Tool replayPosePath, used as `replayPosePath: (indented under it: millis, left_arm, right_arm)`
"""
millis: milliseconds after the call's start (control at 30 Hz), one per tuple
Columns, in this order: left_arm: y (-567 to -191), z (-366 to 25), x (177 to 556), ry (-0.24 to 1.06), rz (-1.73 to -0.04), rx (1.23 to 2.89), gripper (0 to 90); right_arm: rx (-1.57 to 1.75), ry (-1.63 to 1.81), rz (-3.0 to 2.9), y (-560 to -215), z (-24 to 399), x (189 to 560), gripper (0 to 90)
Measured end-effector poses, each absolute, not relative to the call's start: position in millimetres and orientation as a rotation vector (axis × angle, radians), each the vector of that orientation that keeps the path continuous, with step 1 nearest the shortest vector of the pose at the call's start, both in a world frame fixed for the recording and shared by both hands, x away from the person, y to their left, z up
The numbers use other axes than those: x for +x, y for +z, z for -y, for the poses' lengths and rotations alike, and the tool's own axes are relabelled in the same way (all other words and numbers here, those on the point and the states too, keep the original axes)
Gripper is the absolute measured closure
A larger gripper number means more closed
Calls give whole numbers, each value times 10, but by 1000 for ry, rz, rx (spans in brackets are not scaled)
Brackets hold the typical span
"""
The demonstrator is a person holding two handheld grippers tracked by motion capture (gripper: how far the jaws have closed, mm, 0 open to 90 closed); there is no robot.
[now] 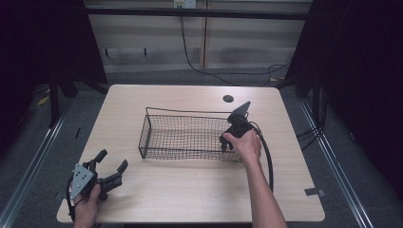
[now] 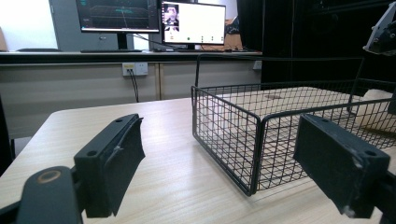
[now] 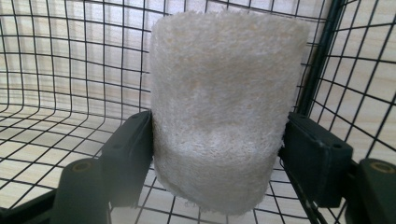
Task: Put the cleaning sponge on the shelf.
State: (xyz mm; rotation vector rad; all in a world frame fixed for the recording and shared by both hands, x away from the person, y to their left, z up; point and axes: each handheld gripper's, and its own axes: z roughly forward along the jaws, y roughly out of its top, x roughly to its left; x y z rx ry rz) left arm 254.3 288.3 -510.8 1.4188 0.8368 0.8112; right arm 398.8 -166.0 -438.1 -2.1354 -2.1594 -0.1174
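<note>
Right gripper (image 3: 217, 154) squeezing a fluffy white sponge (image 3: 219, 107) inside the wire basket (image 1: 190, 137), near its corner. Looks soft, light, squishy. Best held gently by its sides. Left gripper (image 1: 113, 172) wide open, holding nothing.

grey floor (image 1: 38, 137), monitors (image 2: 154, 18) (lit), dim room

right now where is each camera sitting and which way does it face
High view: above the person's side, looking forward and down on the table; both forearms, left gripper and right gripper show.
Left gripper view: low over the tabletop, facing the wire basket; own spread jaws.
Right gripper view: inside the basket, facing mesh; jaws flank a pale loofah-like sponge.
All three share the basket.
</note>
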Motion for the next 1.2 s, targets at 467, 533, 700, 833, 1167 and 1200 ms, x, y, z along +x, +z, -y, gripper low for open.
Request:
replayPosePath:
  millis: [467, 533, 700, 833, 1167, 1200]
  left_arm:
    - [-5107, -2885, 2545, 811, -833, 1422, 155]
    - [-5108, -2884, 2544, 811, -837, 1419, 155]
    - [-5108, -2883, 2543, 811, -837, 1419, 155]
    - [-5108, -2884, 2544, 812, -837, 1419, 155]
    - [-5107, -2884, 2544, 812, -837, 1419, 155]
    - [-5107, -2885, 2545, 811, -833, 1422, 155]
  right_arm:
    - [-2138, -142, 2156, -4359, 1686, 3980, 246]
    - [-2138, -145, 2151, -4352, 1690, 3978, 243]
    - [-2143, -179, 2141, -4317, 1695, 3969, 206]
    - [-2133, -212, 2151, -4292, 1700, 3953, 187]
    - [-2063, -342, 2183, -4148, 1728, 3878, 173]
    - [-2060, -352, 2186, -4130, 1727, 3869, 173]
